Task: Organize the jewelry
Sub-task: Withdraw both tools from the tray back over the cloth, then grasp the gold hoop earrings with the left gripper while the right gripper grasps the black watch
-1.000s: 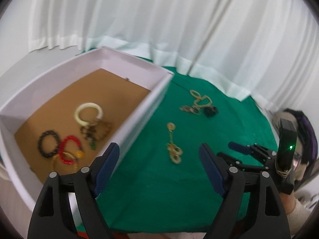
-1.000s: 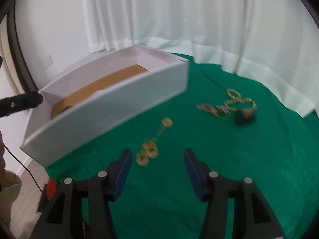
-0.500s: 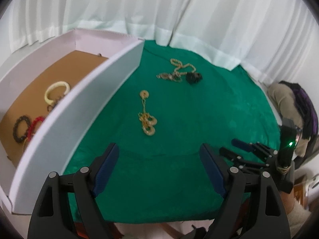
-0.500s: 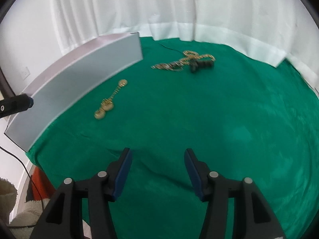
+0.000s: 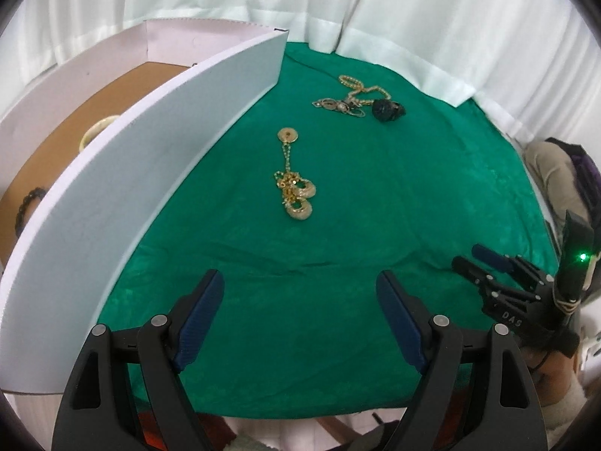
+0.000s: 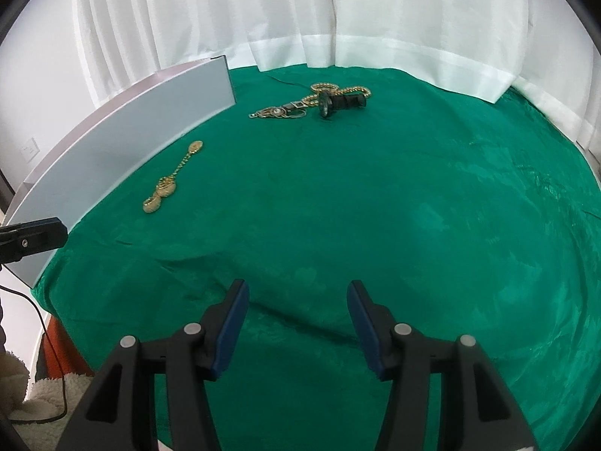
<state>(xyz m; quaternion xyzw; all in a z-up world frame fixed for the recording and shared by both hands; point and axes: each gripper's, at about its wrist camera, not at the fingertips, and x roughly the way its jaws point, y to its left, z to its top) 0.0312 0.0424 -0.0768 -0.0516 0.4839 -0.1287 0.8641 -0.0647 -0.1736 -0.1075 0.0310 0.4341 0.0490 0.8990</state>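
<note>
Since a second ago both of my grippers have dropped closer to the green cloth (image 5: 394,195) on the tabletop, and the white box (image 5: 157,158) has slid to the left edge of both views, so that its near wall now hides most of what lies inside. My left gripper (image 5: 300,319) stands wide open with nothing between its blue pads; my right gripper (image 6: 298,323) stands about half open, also empty. Both hang above bare cloth. One gold chain with rings (image 5: 295,184) lies ahead of the left gripper, well apart from it and just beside the box wall; from the right wrist view the same chain (image 6: 165,184) lies ahead and to the left. Farther back sits one tangled heap of gold necklaces (image 5: 349,94), with one black piece (image 5: 387,109) touching its right end; how many strands make up the heap I cannot tell. Inside the box I can make out two bracelets over the wall: one cream bangle (image 5: 95,129) and one black beaded bracelet (image 5: 28,205). White curtains (image 6: 338,11) hang behind the tabletop.
</note>
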